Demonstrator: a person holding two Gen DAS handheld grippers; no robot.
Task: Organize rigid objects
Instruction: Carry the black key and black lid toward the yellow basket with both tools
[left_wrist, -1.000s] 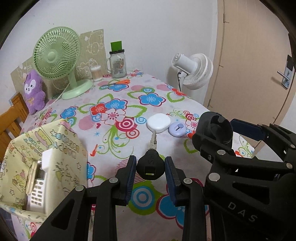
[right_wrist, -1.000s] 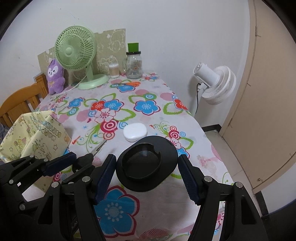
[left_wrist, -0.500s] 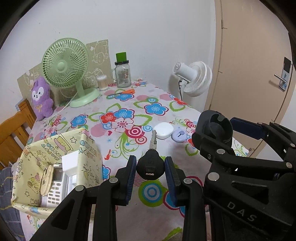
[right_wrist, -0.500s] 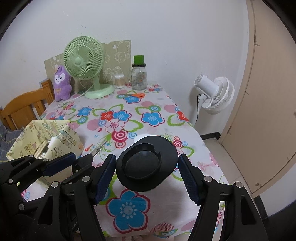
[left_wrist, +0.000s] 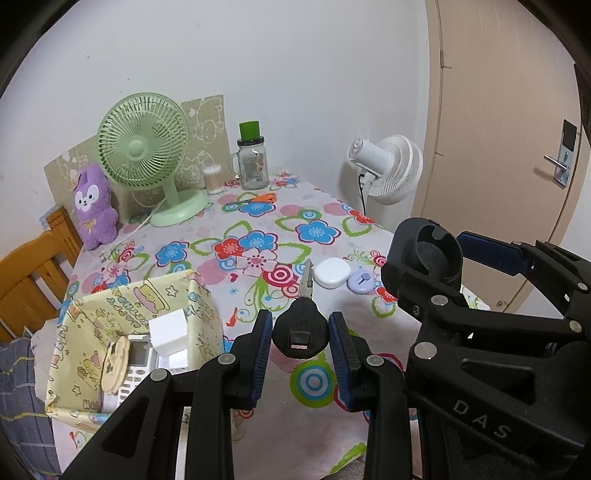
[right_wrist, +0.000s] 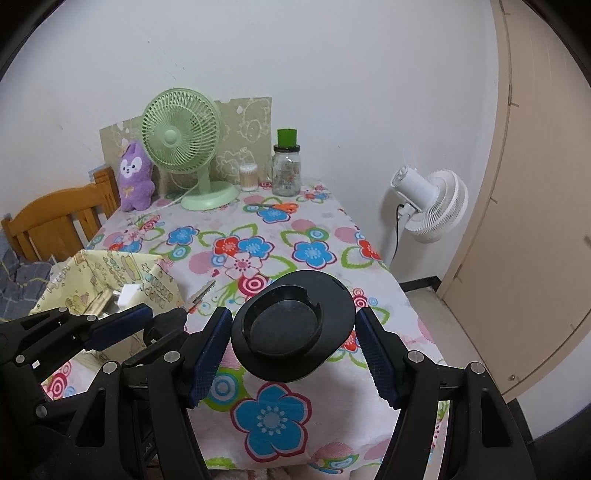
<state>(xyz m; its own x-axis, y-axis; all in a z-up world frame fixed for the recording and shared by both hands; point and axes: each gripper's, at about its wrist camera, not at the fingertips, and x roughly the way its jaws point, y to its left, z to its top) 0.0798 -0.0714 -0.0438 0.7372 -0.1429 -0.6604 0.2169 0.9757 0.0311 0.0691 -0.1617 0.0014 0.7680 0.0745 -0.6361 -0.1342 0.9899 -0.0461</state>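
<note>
My left gripper (left_wrist: 300, 338) is shut on a black-headed key (left_wrist: 300, 330), its metal blade pointing away, held above the floral table. My right gripper (right_wrist: 293, 332) is shut on a black round holder (right_wrist: 291, 326), held above the table's front part; the holder also shows in the left wrist view (left_wrist: 428, 258). A yellow patterned box (left_wrist: 110, 332) at the front left holds a white phone handset (left_wrist: 136, 365), a white cube (left_wrist: 170, 330) and a round wooden piece (left_wrist: 114, 363). A white case (left_wrist: 331, 272) and a lilac round item (left_wrist: 361, 282) lie on the table.
A green desk fan (left_wrist: 144, 155), a purple plush toy (left_wrist: 92, 206), a glass jar with green lid (left_wrist: 252, 158) and a cotton swab tub (left_wrist: 213, 179) stand at the far edge. A white fan (left_wrist: 388, 170) stands right of the table. A wooden chair (left_wrist: 33, 269) is left.
Both grippers have risen and pulled back from the table with their objects still held; more of the yellow box and its contents shows now.
</note>
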